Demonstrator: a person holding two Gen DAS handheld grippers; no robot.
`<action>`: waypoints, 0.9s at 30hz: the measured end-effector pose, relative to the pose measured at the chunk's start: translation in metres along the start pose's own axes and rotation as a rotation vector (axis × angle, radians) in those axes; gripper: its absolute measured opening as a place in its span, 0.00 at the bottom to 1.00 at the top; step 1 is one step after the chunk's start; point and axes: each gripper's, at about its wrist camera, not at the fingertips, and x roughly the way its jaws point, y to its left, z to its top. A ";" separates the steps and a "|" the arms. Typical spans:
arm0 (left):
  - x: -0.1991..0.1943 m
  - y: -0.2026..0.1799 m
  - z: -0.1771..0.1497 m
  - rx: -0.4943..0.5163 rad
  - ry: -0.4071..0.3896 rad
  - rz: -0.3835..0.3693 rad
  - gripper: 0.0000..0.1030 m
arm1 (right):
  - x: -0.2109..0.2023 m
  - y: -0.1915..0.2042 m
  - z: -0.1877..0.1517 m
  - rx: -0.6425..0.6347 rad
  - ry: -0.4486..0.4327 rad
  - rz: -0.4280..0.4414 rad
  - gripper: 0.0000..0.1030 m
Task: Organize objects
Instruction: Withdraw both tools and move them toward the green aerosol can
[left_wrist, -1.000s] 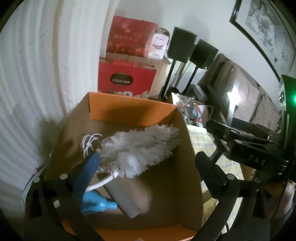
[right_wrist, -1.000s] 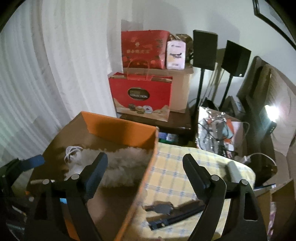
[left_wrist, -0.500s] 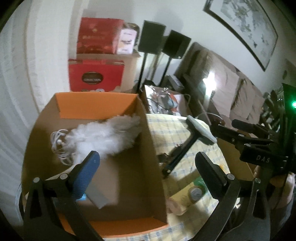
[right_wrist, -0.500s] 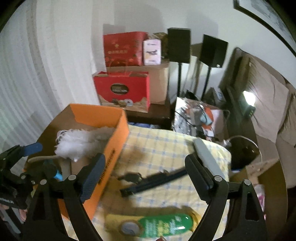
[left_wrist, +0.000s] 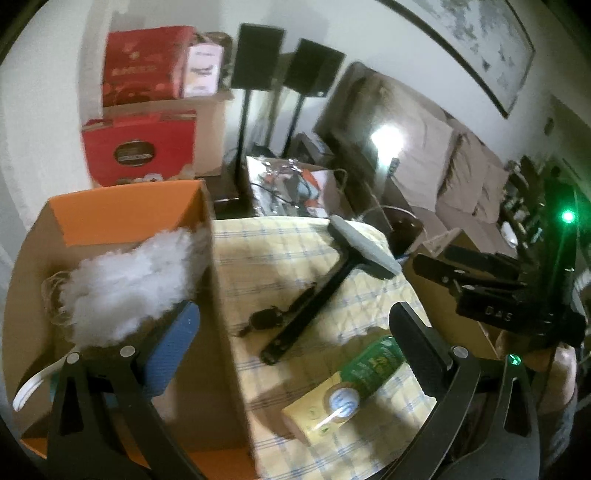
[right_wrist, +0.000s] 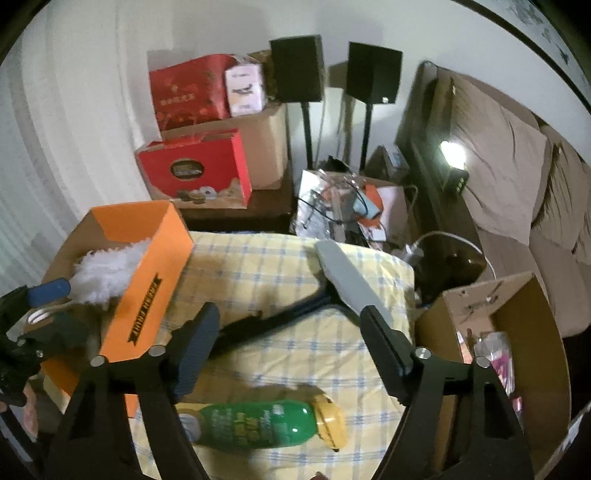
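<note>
The orange box (right_wrist: 144, 273) sits at the left of the right wrist view on the checked-cloth surface (right_wrist: 280, 266), its top open, which makes it the likely collecting place: the white feather duster (left_wrist: 129, 284) already lies inside, fluffy head toward the far wall. Outside the box, a black-handled squeegee (right_wrist: 343, 280) lies slantwise across the middle of the cloth. A green bottle with a yellow cap (right_wrist: 262, 424) lies on its side low in the frame, just below the right gripper (right_wrist: 291, 350). This gripper's jaws have just been closing a little yet stand wide apart with nothing between them, apparently lining up for the bottle or squeegee. The left gripper (left_wrist: 295, 354) hangs over the box's near wall, its jaws also wide and empty. A brown carton (right_wrist: 517, 332) of oddments stands at the right.
</note>
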 end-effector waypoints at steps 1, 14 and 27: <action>0.004 -0.005 -0.001 0.013 0.006 -0.007 1.00 | 0.001 -0.004 -0.002 0.007 0.004 -0.002 0.72; 0.052 -0.055 -0.057 0.165 0.162 -0.080 0.99 | 0.013 -0.052 -0.051 0.103 0.076 0.002 0.63; 0.066 -0.081 -0.084 0.309 0.221 -0.033 0.99 | 0.021 -0.064 -0.104 0.072 0.146 0.002 0.51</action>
